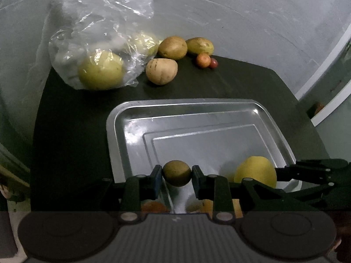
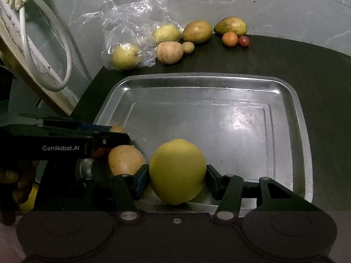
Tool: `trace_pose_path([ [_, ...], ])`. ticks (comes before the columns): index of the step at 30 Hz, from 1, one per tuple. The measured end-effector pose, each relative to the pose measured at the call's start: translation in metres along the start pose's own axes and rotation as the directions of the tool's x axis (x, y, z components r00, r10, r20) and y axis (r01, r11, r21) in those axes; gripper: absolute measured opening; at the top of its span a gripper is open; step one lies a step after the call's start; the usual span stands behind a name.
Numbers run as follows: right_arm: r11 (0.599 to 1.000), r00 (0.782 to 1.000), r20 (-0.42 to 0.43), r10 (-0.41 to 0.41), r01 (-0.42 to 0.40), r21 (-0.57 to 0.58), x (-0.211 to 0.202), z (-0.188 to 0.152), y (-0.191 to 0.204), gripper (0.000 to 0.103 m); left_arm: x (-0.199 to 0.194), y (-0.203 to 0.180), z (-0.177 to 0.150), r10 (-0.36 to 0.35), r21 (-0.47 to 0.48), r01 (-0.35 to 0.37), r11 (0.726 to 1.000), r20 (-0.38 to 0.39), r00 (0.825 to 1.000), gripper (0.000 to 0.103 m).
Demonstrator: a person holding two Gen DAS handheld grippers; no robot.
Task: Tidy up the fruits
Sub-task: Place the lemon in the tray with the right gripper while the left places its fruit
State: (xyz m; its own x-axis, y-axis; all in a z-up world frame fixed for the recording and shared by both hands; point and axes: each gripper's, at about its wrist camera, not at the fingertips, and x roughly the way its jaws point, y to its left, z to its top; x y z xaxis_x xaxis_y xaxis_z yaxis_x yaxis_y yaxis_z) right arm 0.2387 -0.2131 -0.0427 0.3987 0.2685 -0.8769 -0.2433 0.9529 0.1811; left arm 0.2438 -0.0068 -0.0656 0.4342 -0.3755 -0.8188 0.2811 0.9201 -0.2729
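My left gripper (image 1: 176,176) is shut on a small round brown fruit (image 1: 176,172) and holds it over the near left part of the metal tray (image 1: 197,106). My right gripper (image 2: 177,177) is shut on a large yellow fruit (image 2: 177,172) over the tray's near edge (image 2: 302,131). That yellow fruit (image 1: 255,172) also shows in the left wrist view. A tan fruit (image 2: 126,160) lies in the tray beside it. Orange fruits (image 1: 153,207) are partly hidden under the left fingers.
At the back of the dark table (image 2: 296,65) lie a clear plastic bag (image 2: 129,39) with two yellow-green fruits, several tan and green fruits (image 2: 197,31), a small orange one (image 2: 230,39) and a small red one (image 2: 243,41). A white hose (image 2: 65,50) hangs at the left.
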Motion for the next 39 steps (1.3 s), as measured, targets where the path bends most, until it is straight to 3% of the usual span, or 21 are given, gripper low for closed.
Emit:
trace_pose_path([
  [9,1.0,1.0,0.005,-0.005,0.005,-0.007,-0.001,-0.002,0.002,0.063,-0.002,-0.004,-0.007,-0.008,0.031,0.008,0.999,-0.016,1.0,0.032],
  [20,0.998,0.999,0.003,-0.041,0.041,-0.043,-0.012,-0.006,0.003,0.09,-0.001,-0.004,-0.009,-0.008,0.034,0.008,0.999,-0.022,1.0,0.033],
  [25,0.995,0.997,-0.008,-0.071,0.07,-0.069,-0.016,-0.008,0.006,0.099,-0.006,0.003,-0.007,-0.029,-0.018,0.029,0.999,0.01,1.0,0.062],
  [29,0.991,0.992,-0.033,-0.119,0.116,-0.064,-0.015,-0.008,0.003,0.1,-0.015,0.01,-0.005,-0.041,-0.038,0.042,0.998,0.036,0.999,0.073],
  [34,0.989,0.991,-0.043,-0.128,0.125,-0.074,-0.02,-0.003,-0.006,0.102,-0.032,0.019,-0.005,-0.046,-0.033,0.048,0.998,0.059,0.997,0.096],
  [39,0.987,0.989,-0.031,-0.148,0.145,-0.069,-0.026,0.003,-0.016,0.102,-0.044,0.031,-0.01,-0.087,-0.038,0.089,0.995,0.055,0.995,0.102],
])
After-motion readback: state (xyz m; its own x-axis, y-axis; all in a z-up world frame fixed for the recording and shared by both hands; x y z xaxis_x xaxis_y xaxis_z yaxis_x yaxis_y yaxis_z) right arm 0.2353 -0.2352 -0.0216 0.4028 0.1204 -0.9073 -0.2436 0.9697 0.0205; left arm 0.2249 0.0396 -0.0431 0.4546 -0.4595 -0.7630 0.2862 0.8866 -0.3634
